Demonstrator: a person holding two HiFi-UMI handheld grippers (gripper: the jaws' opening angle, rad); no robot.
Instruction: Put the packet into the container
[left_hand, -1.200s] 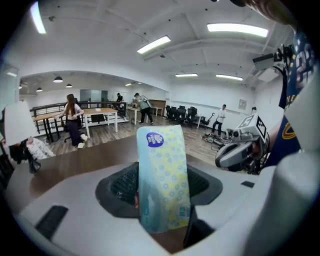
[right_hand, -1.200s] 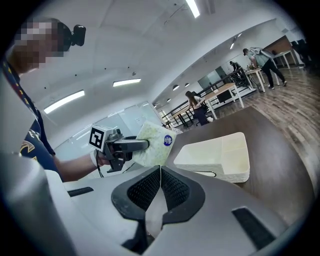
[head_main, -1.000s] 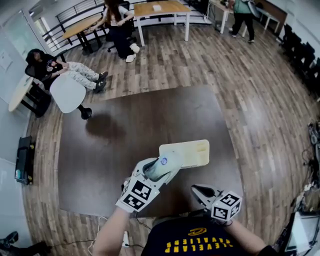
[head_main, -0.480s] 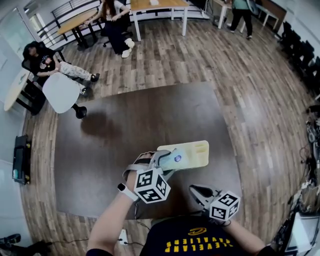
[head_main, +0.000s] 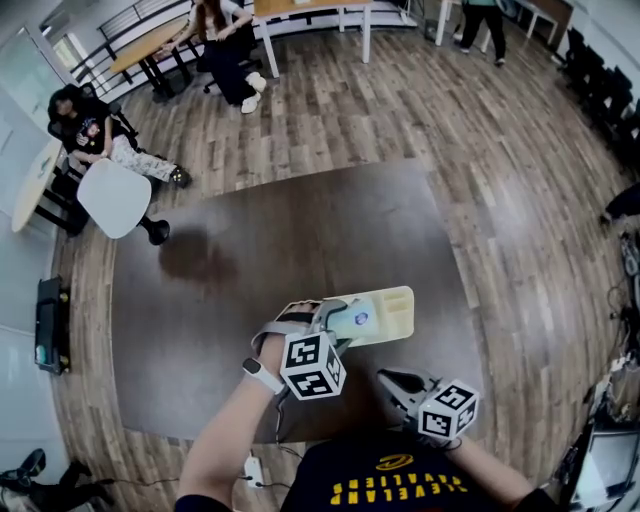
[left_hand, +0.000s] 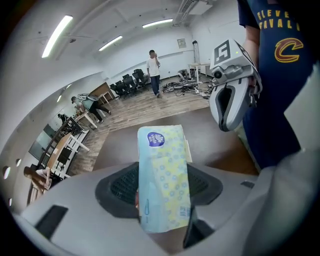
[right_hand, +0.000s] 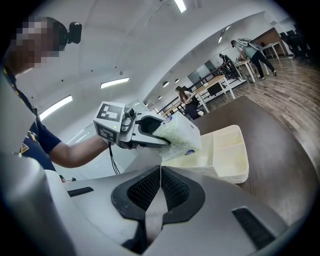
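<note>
A pale blue and yellow packet (head_main: 353, 320) with a round blue label is clamped between the jaws of my left gripper (head_main: 336, 318). It hangs over the left end of the cream divided container (head_main: 400, 304), which lies on the dark table. In the left gripper view the packet (left_hand: 164, 180) stands lengthwise between the pads. The right gripper view shows the packet (right_hand: 181, 136) just above the container (right_hand: 231, 155), with the left gripper (right_hand: 167, 138) behind it. My right gripper (head_main: 390, 380) rests shut and empty near the table's front edge, right of the left one.
The dark brown table (head_main: 280, 240) stretches away to the left and beyond the container. A white chair (head_main: 112, 198) stands off its far left corner. People sit at tables (head_main: 160, 50) on the wooden floor farther back.
My left gripper has turned and carried the packet to the right, from beside the container to over its left end. The right gripper has stayed where it was.
</note>
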